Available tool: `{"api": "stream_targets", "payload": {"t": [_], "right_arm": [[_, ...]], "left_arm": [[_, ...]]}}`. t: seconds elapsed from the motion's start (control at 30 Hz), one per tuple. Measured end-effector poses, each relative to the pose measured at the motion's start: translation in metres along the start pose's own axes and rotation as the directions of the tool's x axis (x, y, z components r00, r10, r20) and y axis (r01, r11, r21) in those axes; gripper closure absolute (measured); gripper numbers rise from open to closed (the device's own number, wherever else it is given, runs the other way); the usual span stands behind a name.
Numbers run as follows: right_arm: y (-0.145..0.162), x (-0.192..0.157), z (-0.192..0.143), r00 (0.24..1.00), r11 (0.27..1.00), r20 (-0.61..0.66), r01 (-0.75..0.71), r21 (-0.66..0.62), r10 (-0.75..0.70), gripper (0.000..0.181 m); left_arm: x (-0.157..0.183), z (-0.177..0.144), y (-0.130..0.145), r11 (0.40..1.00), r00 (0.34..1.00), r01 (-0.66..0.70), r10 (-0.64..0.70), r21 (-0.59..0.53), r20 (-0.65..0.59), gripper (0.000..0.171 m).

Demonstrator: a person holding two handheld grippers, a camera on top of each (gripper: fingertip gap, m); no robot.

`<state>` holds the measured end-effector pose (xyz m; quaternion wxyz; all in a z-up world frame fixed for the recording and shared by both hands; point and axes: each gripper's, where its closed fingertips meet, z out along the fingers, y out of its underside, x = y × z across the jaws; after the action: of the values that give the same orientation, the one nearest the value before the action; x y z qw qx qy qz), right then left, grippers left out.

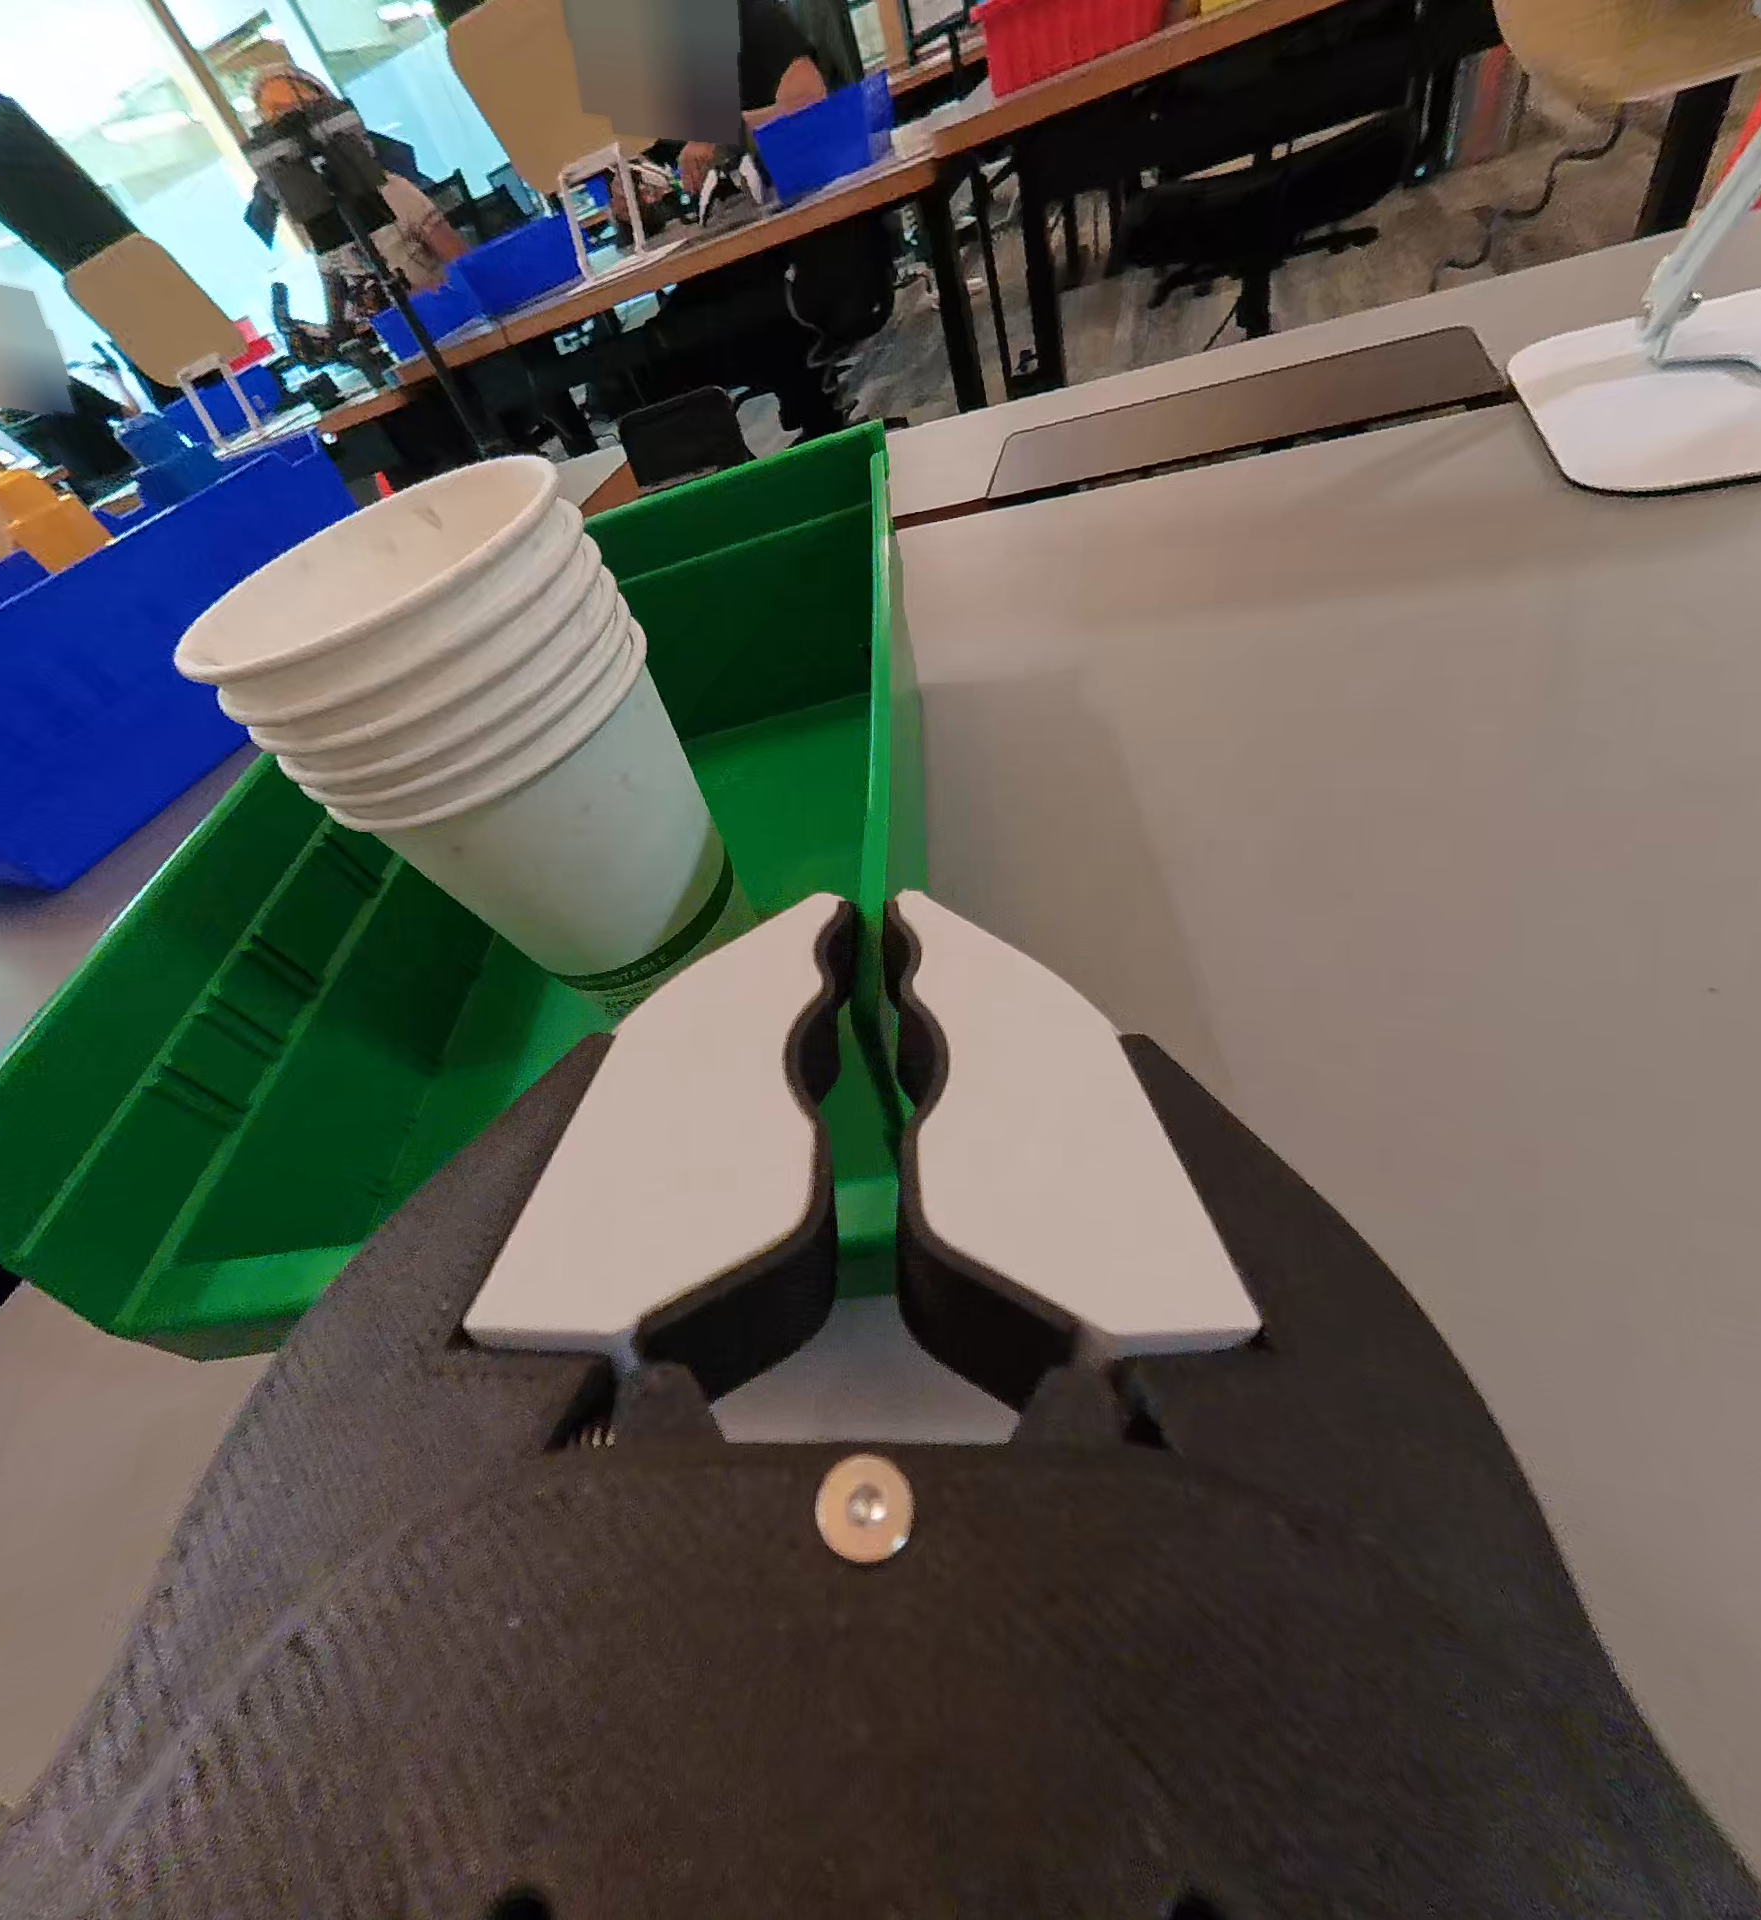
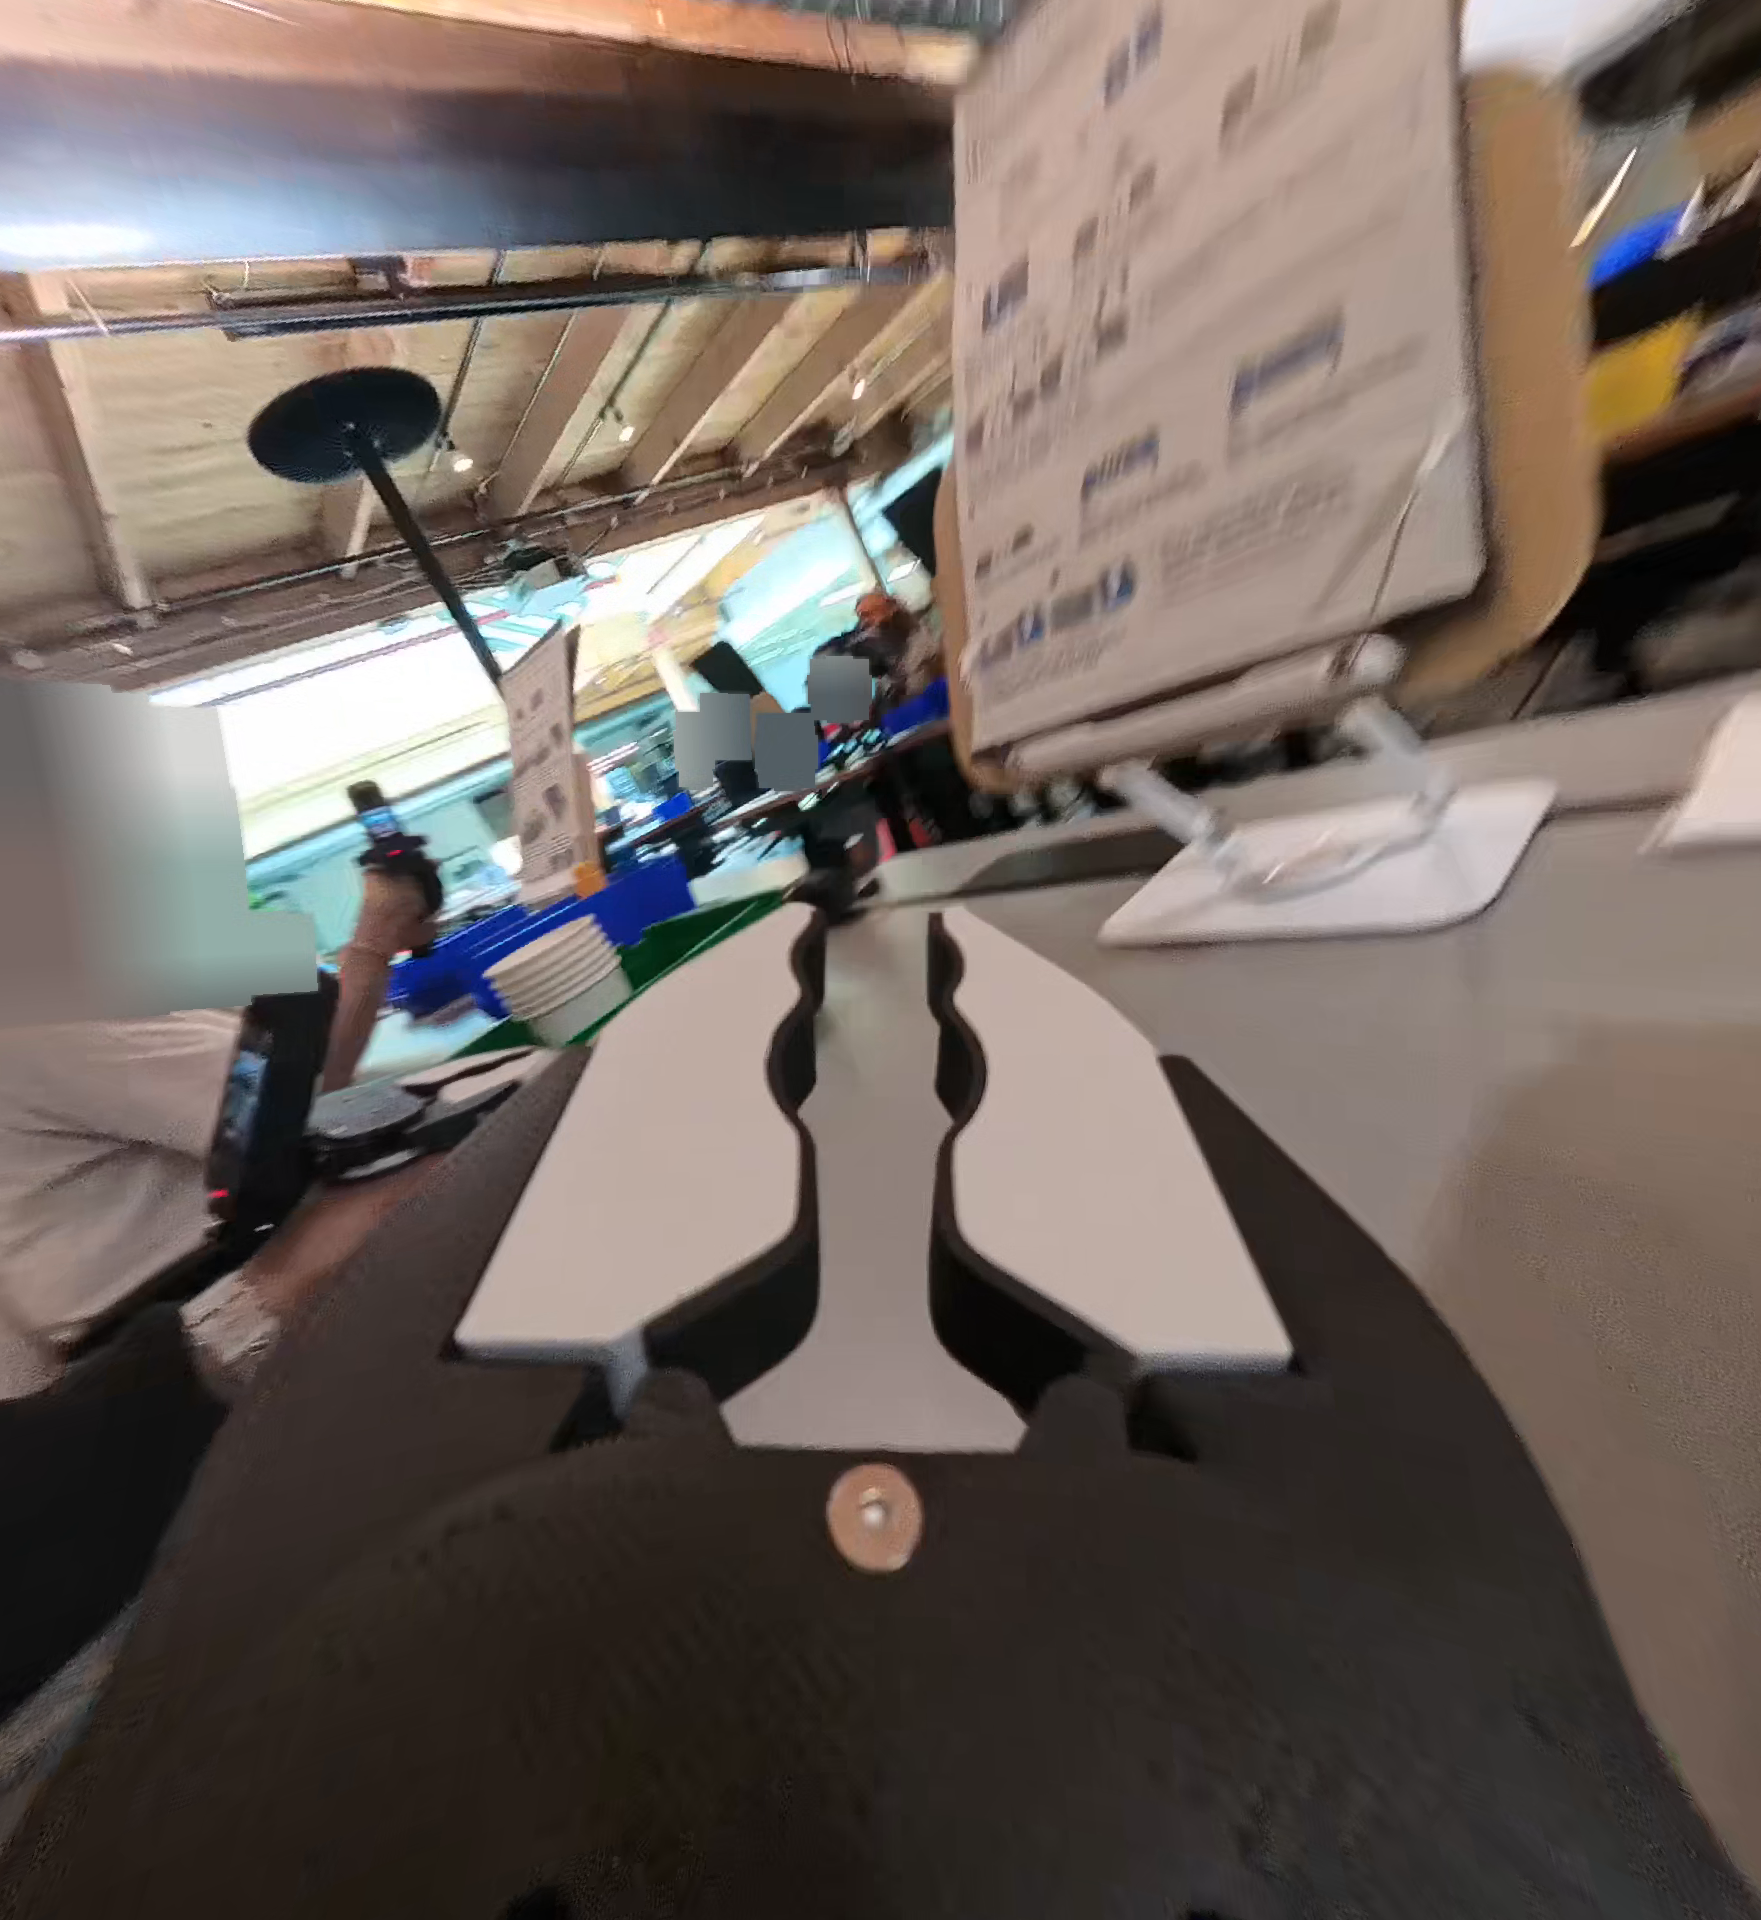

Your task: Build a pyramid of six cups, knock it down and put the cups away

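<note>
A green plastic bin (image 1: pixel 315 1039) stands on the grey table (image 1: pixel 1375 831). In it a stack of several white paper cups (image 1: pixel 481 707) leans to the left. My left gripper (image 1: pixel 871 914) is shut on the bin's thin right wall (image 1: pixel 881 727), with one pad on each side of the wall. My right gripper (image 2: pixel 871 925) is open and holds nothing; the bare table shows between its fingers. It is above the table, to the right of the bin (image 2: pixel 710 925) and the cups (image 2: pixel 564 982). The right wrist view is blurred.
A white stand base (image 1: pixel 1686 416) sits at the table's far right and carries a printed board (image 2: pixel 1208 364). A dark flat panel (image 1: pixel 1240 405) is set into the table behind the bin. Blue bins (image 1: pixel 76 707) stand to the left. People sit at tables farther back.
</note>
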<state>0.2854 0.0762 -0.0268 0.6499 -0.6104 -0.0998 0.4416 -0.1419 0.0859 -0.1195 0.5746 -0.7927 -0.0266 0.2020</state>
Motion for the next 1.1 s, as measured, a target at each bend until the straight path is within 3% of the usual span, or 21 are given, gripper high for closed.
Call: {"api": "stream_targets", "payload": {"t": [0.1,0.2,0.3,0.37,0.53,0.6,0.8,1.1], "right_arm": [[0.037,-0.008,0.02,0.978,0.976,0.098,-0.17,-0.134,0.184,0.151],[0.053,-0.012,0.022,0.976,0.956,0.148,-0.115,-0.269,0.159,0.15],[0.046,0.009,0.018,0.997,0.966,0.077,0.031,-0.257,-0.012,0.151],[0.04,0.021,0.017,0.999,0.97,0.045,0.04,-0.24,-0.031,0.152],[0.033,0.029,0.023,0.977,0.964,0.063,-0.19,-0.187,0.205,0.151],[0.033,0.029,0.027,0.969,0.958,0.074,-0.218,-0.184,0.235,0.15],[0.055,0.011,0.046,0.99,0.958,0.114,-0.045,-0.284,0.08,0.151],[0.101,-0.021,0.064,0.952,0.858,0.241,0.28,-0.429,-0.191,0.154]], "left_arm": [[0.001,0.0,0.001,1.0,0.999,0.022,-0.023,-0.009,-0.038,0.166],[0.0,-0.002,0.002,0.998,0.995,0.064,-0.065,-0.016,-0.069,0.166],[-0.005,-0.006,0.004,0.998,0.996,0.064,-0.066,-0.025,-0.063,0.166],[-0.009,-0.009,0.007,0.998,0.996,0.062,-0.063,-0.029,-0.057,0.166],[-0.02,-0.019,0.013,0.997,0.996,0.07,-0.072,-0.041,-0.048,0.165],[-0.026,-0.023,0.016,0.996,0.996,0.078,-0.08,-0.047,-0.036,0.164],[-0.039,-0.036,0.024,0.996,0.997,0.072,-0.073,-0.053,-0.013,0.162],[-0.045,-0.052,0.031,0.999,1.0,-0.021,0.021,-0.042,0.007,0.161]]}}
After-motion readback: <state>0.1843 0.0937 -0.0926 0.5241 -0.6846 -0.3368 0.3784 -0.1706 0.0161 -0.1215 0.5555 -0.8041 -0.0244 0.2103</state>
